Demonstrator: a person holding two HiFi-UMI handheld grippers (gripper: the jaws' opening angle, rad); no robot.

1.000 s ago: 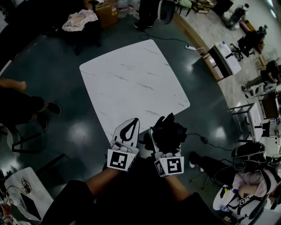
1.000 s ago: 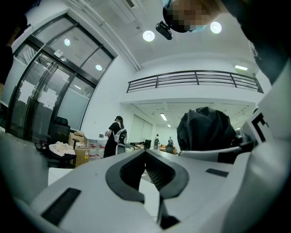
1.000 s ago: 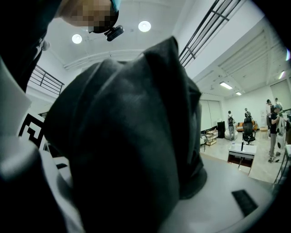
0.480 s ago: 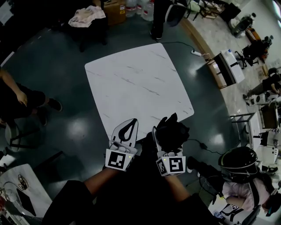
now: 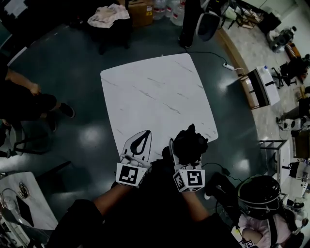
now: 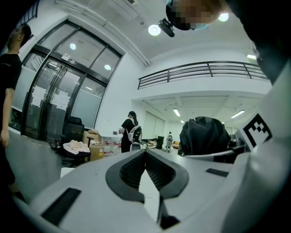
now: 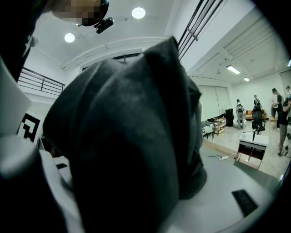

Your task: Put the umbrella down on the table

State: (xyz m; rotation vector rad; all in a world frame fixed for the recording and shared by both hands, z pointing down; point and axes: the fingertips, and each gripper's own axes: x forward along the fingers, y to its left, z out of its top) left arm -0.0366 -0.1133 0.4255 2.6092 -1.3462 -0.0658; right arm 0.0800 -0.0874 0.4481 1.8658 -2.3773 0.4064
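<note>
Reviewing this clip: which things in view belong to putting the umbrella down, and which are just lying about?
Job: black umbrella, held in the right gripper; white marble table; left gripper, shut and empty.
Lying about: cloth heap, cardboard box, power strip on the floor.

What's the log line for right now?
right gripper: shut on folded black fabric umbrella | left gripper: shut, empty | white marbled table: ahead
</note>
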